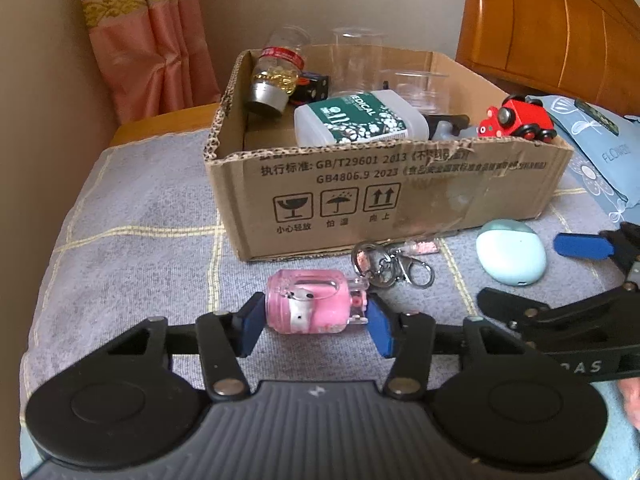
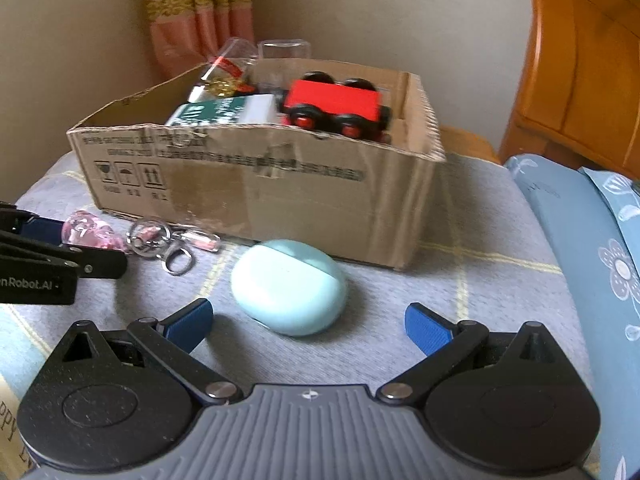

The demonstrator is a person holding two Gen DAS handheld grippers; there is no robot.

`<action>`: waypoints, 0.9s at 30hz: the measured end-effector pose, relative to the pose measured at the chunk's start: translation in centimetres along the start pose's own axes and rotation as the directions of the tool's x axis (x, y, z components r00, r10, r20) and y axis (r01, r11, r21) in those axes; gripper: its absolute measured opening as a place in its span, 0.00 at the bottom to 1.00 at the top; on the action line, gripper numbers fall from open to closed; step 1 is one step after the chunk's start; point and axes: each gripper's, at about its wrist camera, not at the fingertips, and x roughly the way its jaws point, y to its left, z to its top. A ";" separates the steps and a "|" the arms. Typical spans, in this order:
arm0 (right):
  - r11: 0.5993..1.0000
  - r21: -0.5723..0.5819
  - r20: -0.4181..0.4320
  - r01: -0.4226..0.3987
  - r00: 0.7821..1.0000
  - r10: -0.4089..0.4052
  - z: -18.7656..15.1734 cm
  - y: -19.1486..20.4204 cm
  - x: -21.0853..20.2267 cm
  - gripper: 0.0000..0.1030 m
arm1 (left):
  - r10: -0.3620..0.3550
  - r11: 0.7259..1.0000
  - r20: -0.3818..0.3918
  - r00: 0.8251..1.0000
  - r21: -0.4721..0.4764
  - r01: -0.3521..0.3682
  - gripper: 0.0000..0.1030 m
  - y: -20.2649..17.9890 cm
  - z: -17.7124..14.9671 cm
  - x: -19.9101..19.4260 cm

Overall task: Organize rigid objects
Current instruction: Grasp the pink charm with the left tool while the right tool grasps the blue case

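A pink liquid-filled charm [image 1: 316,304] with a white figure inside lies on its side on the checked cloth. My left gripper [image 1: 317,324] is shut on it, one blue pad on each end. Its metal rings and clasp [image 1: 394,266] trail toward the cardboard box [image 1: 400,188]. In the right wrist view the charm [image 2: 90,232] shows at the left, between the left gripper's fingers. A mint oval case [image 2: 289,287] rests on the cloth just ahead of my right gripper [image 2: 310,318], which stands open and wider than the case, touching nothing.
The box holds a red toy train [image 1: 516,120], a green-labelled bottle [image 1: 360,120], a jar of yellow capsules [image 1: 276,80] and clear cups [image 1: 360,56]. A blue floral packet [image 2: 600,240] lies to the right. A wooden headboard [image 1: 560,32] and a curtain [image 1: 148,32] stand behind.
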 end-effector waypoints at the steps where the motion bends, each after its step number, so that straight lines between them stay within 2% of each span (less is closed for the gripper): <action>1: 1.000 -0.007 0.002 -0.006 1.000 0.006 0.1 0.2 0.1 1.00 | -0.001 1.000 0.000 1.000 0.002 0.001 0.51 0.0 0.0 0.1; 5: 1.000 -0.023 0.010 -0.021 1.000 0.022 0.4 0.8 0.4 0.99 | -0.006 1.000 -0.001 1.000 0.001 0.006 0.51 0.0 0.1 0.2; 14: 0.998 -0.046 0.026 -0.030 0.999 0.031 0.8 1.0 0.0 0.77 | -0.014 1.000 -0.001 1.000 0.007 0.014 0.51 0.1 0.2 0.3; 18: 0.999 -0.037 0.025 -0.019 0.999 0.020 0.9 0.4 -0.2 0.63 | -0.017 1.000 -0.004 1.000 0.006 0.017 0.51 0.1 0.3 0.4; 27: 0.998 -0.054 0.011 -0.019 1.000 0.020 1.1 0.4 -0.3 0.64 | -0.015 1.000 -0.011 1.000 -0.001 0.015 0.50 0.3 0.4 0.5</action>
